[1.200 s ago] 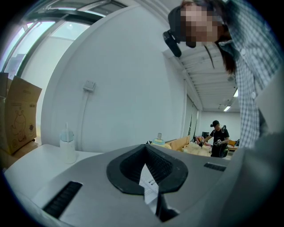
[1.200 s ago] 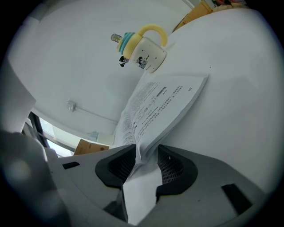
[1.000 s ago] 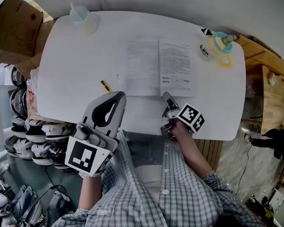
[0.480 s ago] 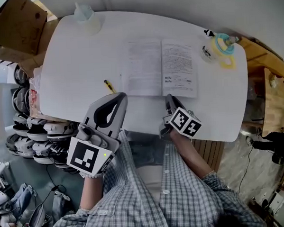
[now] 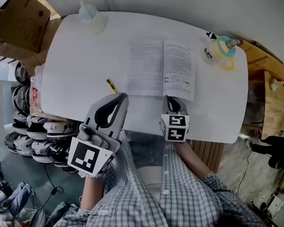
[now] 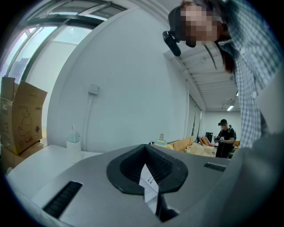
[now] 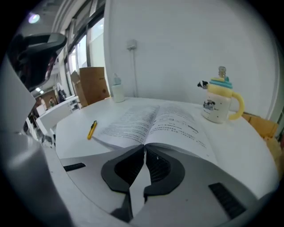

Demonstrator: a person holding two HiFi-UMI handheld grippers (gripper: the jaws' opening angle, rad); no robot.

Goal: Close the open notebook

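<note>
Currently the notebook (image 5: 161, 69) lies open and flat, both printed pages up, at the middle of the white table (image 5: 78, 66); neither page is lifted. Your right gripper (image 5: 171, 101) sits at the notebook's near edge, close by the spine; its jaws have just been closing and their tips meet, with only a thin slit behind them; whether a page edge is caught there cannot be told. Your left gripper (image 5: 119, 95) hangs over the near table edge, apart from the notebook; its jaws are together at the tips and hold nothing from the table; a small white slip shows in the hollow between its pads. A yellow pen (image 5: 111, 85) lies just left of the notebook; a lidded cup (image 5: 215, 50) stands to its right; a bottle (image 5: 90, 17) stands at the far left corner.
</note>
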